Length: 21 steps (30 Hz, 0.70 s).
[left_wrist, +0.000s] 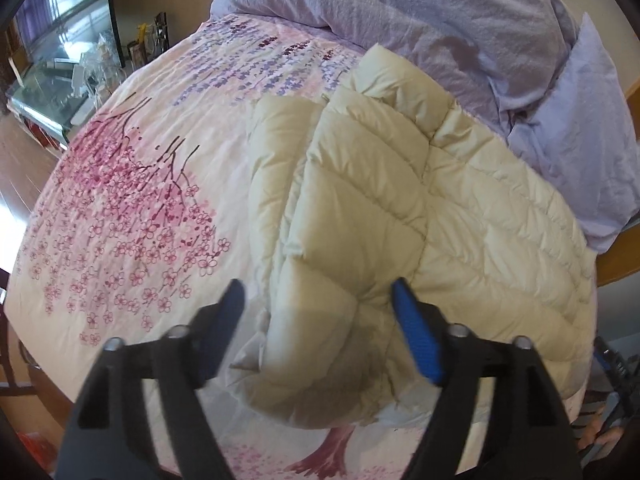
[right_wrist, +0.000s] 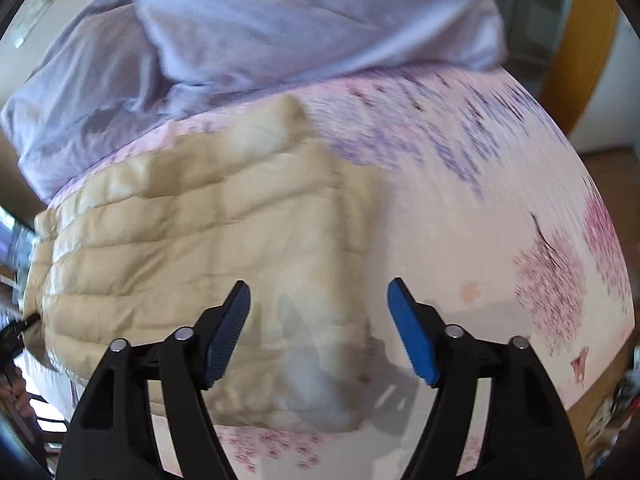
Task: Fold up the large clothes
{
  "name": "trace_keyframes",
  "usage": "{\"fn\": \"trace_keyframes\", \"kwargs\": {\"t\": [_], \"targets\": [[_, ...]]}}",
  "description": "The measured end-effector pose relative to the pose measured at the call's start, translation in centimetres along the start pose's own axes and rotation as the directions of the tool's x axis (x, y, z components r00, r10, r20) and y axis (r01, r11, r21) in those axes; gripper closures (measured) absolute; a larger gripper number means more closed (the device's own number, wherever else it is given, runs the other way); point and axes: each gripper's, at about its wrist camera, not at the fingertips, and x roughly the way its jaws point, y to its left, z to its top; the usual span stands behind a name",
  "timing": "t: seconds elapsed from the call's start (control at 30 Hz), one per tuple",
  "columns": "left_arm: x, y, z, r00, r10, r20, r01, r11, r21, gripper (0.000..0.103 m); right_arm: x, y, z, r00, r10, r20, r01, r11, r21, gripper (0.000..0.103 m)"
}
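Cream puffer jacket (left_wrist: 400,208) folded on floral bedspread (left_wrist: 132,184), both claws (left_wrist: 318,308) (right_wrist: 318,308) wide, empty.

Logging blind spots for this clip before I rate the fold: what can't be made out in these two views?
- Right wrist view: motion blur smears the cream puffer jacket, so its seams and near edge are unclear.
- Left wrist view: the jacket's near hem sits behind the open left gripper.
- Both views: the jacket's underside and any zipper are hidden by its folded layers.
- Left wrist view: shelf clutter is too small to identify.
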Motion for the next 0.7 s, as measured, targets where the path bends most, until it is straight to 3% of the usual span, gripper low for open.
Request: {"fn": "trace_keyframes", "kwargs": {"t": [0.07,0.23,0.43,0.7], "targets": [[0.0,-0.1,0.4,1.0,0.001,0.0,-0.001,1.0,-0.003,0.017,-0.1,1.5,-0.6,1.0,0.017,0.008,-0.017,0.999,-0.051,0.028],[0.7,-0.3,0.9,0.999,0.033,-0.006,-0.033,0.999,0.006,0.016,1.8,5.1,-1.1,0.999,0.035,-0.015,-0.037,0.992,-0.121,0.028],[1.5,-0.1,1.0,0.999,0.049,-0.009,-0.049,0.999,-0.003,0.017,3.3,6.2,-1.9,0.999,0.019,-0.034,-0.024,0.991,-0.134,0.027],[1.9,-0.1,0.8,0.999,-0.039,-0.01,0.039,0.999,-0.031,0.057,4.9,6.9,-2.7,0.999,-0.012,-0.03,0.007,0.984,-0.175,0.019]]}}
